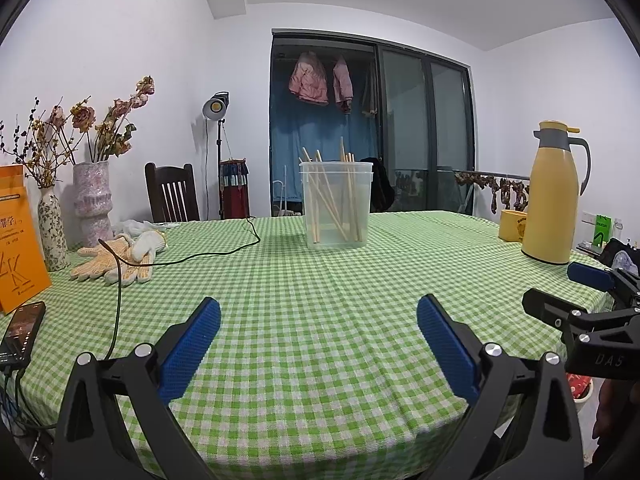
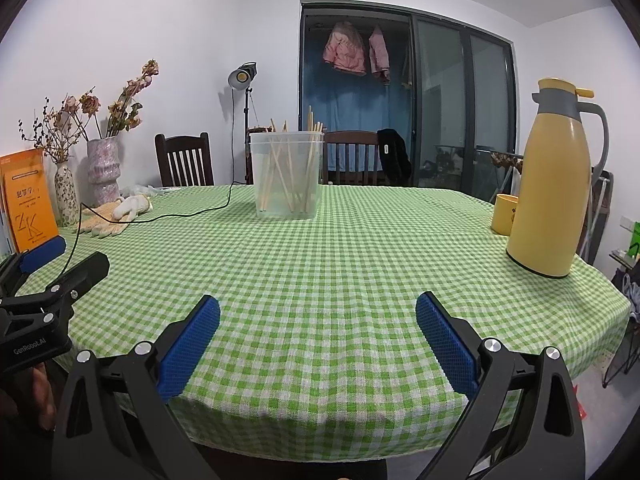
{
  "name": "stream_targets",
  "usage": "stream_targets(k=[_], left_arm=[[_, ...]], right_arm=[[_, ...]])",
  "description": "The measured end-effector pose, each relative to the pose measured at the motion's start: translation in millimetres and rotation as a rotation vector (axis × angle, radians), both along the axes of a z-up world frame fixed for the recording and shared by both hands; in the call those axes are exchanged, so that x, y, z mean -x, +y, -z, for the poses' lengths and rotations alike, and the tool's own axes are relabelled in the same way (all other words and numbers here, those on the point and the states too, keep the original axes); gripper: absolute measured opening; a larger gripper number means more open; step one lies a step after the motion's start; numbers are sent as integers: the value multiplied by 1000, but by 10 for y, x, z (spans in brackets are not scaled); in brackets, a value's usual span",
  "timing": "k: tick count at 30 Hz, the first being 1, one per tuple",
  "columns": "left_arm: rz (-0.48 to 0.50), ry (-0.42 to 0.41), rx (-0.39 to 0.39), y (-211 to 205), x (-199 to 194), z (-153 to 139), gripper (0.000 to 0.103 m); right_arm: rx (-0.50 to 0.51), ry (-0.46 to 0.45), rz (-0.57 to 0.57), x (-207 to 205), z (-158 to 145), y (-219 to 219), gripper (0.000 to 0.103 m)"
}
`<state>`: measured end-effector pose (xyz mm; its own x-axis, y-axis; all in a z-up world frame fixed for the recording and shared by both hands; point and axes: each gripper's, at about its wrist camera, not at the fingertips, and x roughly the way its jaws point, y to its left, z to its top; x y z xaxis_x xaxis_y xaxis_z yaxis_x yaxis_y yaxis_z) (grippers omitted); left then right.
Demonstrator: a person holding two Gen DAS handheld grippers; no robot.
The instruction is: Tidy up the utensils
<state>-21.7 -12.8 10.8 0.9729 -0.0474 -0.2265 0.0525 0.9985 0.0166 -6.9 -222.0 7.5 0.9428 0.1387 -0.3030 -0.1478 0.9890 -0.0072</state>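
A clear plastic container (image 1: 335, 205) (image 2: 286, 176) stands upright near the far middle of the green checked table, with several wooden chopsticks (image 1: 325, 196) (image 2: 280, 168) leaning inside it. My left gripper (image 1: 319, 312) is open over the near part of the table, nothing between its blue pads. My right gripper (image 2: 318, 310) is open too, above the near table edge and empty. In the left wrist view the right gripper (image 1: 568, 290) shows at the right edge. The left gripper (image 2: 68, 258) shows at the left edge of the right wrist view.
A yellow thermos jug (image 1: 554, 196) (image 2: 554, 184) and yellow cup (image 1: 512, 225) stand at the right. Work gloves (image 1: 116, 258), a black cable (image 1: 192, 256), two vases (image 1: 91, 204), an orange book (image 1: 18, 236) and a phone (image 1: 22, 330) lie left. Chairs (image 2: 184, 160) stand behind the table.
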Motion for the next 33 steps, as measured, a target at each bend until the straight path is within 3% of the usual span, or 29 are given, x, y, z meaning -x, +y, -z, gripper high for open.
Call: stream_targets(k=[33], left_arm=[[-17,6,-22,-31,21,38,95]], right_arm=[[-2,21,10,-27,4,-17,94]])
